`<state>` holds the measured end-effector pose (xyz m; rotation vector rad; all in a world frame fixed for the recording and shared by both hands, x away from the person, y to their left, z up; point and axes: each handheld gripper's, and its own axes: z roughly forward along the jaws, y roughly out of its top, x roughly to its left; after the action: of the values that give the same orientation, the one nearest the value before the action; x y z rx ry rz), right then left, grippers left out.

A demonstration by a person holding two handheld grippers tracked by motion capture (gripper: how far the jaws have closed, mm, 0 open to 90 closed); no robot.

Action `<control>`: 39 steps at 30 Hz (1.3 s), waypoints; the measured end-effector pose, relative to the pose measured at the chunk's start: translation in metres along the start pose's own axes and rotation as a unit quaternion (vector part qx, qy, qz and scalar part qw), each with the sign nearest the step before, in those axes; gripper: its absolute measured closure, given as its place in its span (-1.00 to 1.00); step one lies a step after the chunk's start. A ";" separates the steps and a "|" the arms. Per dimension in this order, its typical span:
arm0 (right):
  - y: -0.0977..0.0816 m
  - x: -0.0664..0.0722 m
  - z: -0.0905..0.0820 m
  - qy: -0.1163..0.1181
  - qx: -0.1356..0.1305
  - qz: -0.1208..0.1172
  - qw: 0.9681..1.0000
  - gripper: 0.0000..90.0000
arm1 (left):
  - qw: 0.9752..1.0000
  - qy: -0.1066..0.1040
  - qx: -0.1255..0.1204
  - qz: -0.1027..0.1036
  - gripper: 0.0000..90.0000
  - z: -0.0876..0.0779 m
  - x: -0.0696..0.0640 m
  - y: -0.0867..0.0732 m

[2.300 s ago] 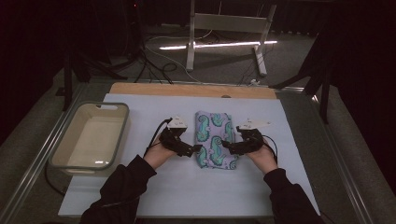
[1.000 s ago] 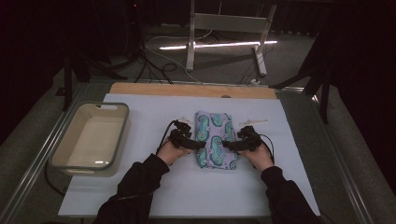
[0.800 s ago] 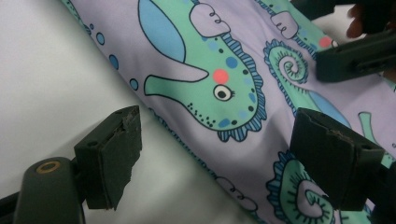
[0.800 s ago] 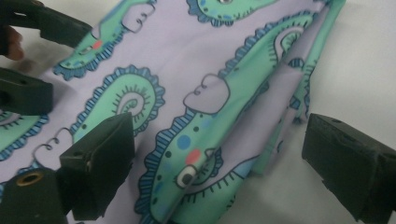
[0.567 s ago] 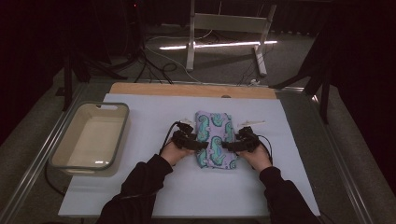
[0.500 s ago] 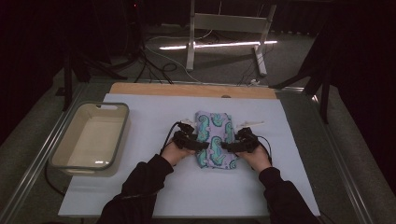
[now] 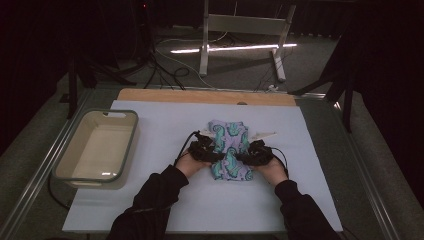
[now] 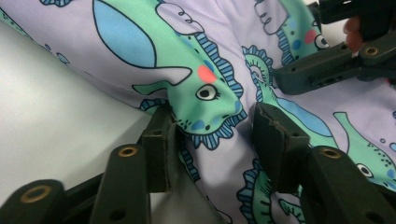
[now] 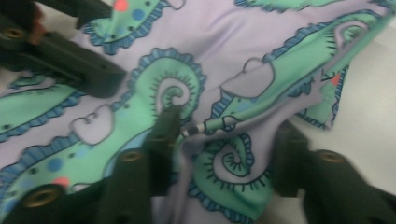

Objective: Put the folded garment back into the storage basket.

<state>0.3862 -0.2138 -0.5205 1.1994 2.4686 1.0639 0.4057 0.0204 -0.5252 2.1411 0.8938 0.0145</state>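
Both grippers are straddling the folded lilac seahorse-print cloth (image 7: pixel 229 150) at frame centre on the white surface (image 7: pixel 165 125): left gripper (image 8: pixel 212 140) and right gripper (image 9: pixel 224 140), jaws parted around fabric ridges, probably readying a fold.

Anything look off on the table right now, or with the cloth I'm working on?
Nothing stands out. The patterned cloth lies folded mid-table, rumpled where both grippers straddle its edges: left gripper, right gripper, jaws apart. The tray sits square at the left.
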 end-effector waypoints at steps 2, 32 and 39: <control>0.000 0.000 0.000 0.000 0.000 0.000 1.000 0.40 | 1.000 -0.002 0.001 0.003 0.38 0.000 0.000 0.000; 0.014 0.016 -0.027 0.006 -0.046 -0.004 0.999 0.72 | 1.000 0.017 -0.005 0.021 0.74 -0.027 -0.019 0.019; 0.021 0.022 -0.037 0.008 -0.062 -0.012 0.998 0.72 | 0.999 0.019 -0.015 0.035 0.74 -0.040 -0.024 0.023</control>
<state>0.3684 -0.2078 -0.4767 1.1252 2.3842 1.2054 0.3900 0.0232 -0.4755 2.1505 0.8343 0.1048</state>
